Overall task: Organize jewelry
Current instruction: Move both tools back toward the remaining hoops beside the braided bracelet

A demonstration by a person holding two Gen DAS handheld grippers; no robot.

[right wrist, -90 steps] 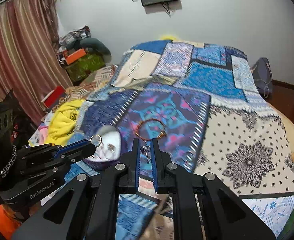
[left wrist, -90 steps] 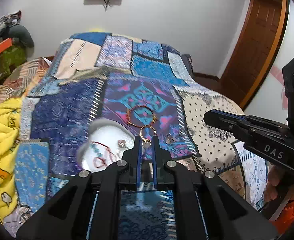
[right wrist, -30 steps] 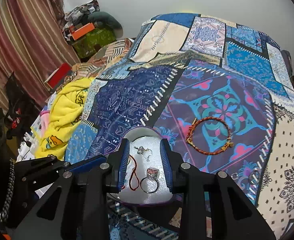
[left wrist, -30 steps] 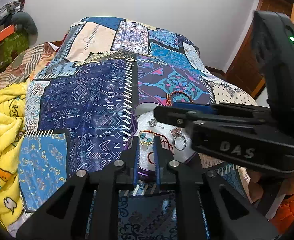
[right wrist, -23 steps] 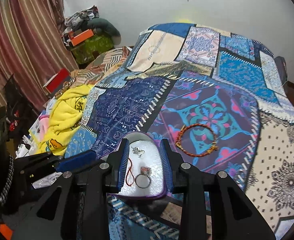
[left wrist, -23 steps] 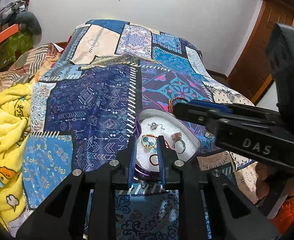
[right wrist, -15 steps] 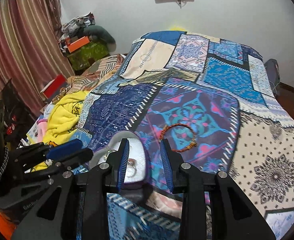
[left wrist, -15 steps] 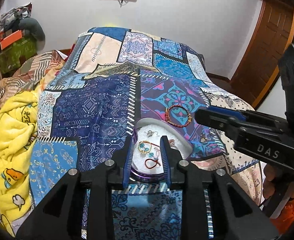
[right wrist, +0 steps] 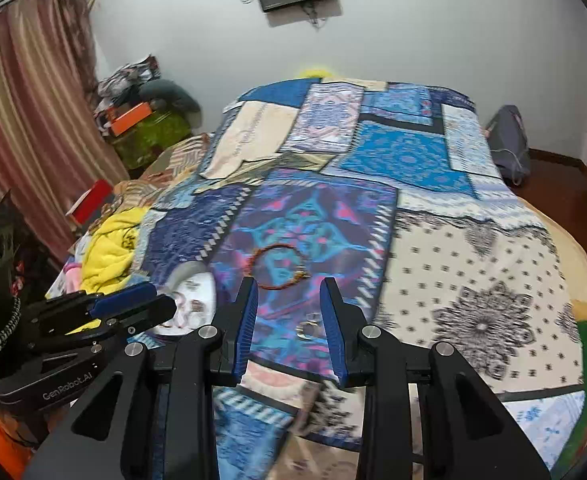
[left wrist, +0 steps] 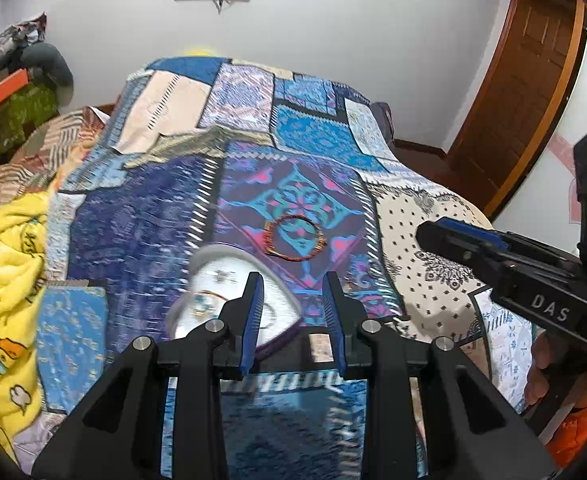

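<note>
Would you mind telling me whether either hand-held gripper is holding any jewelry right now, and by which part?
Nothing is held. The left hand-held gripper and the right hand-held gripper are both open and empty; the red bracelet lies on the bedspread.

The left gripper [left wrist: 293,280] hung with its jaws spread wide, blue-lined fingers [left wrist: 252,312] well apart and nothing between them. The right gripper [right wrist: 289,286] was held level beside it, its jaws just as wide and empty. In the left wrist view the right gripper reached in from the right edge, with the person's hand [left wrist: 543,364] wrapped around its handle.
</note>
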